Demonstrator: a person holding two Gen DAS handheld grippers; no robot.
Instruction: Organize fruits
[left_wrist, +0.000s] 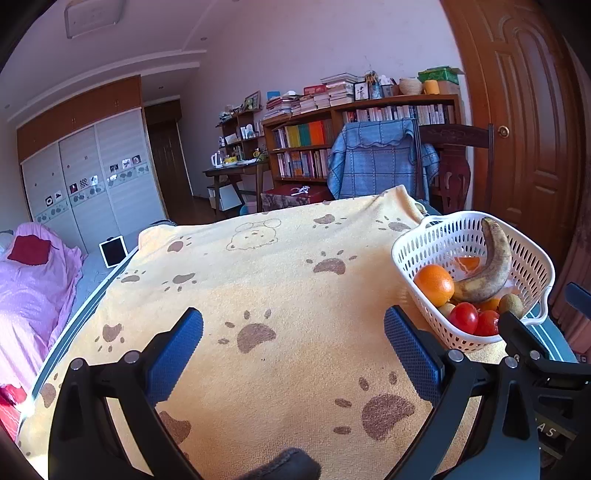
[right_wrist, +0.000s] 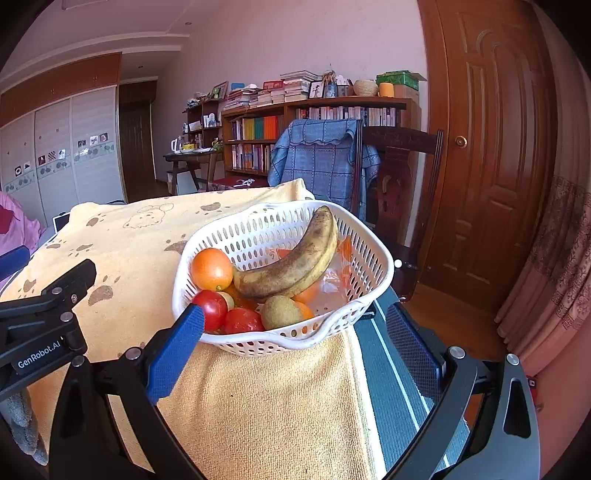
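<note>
Fruit sits heaped in the white basket (right_wrist: 373, 254) at the counter's right edge: a spotted banana (right_wrist: 295, 264) on top, an orange (right_wrist: 211, 268), two tomatoes (right_wrist: 211, 308) and a kiwi (right_wrist: 281, 311). Nothing lies loose on the yellow towel (left_wrist: 258, 280). Both the left tool (left_wrist: 293, 343) and the right tool (right_wrist: 295, 341) are spread wide and carry nothing. This fits fruit already gathered or waiting to be sorted out. Any grasp should squeeze the soft banana gently and keep the overhanging basket steady.
</note>
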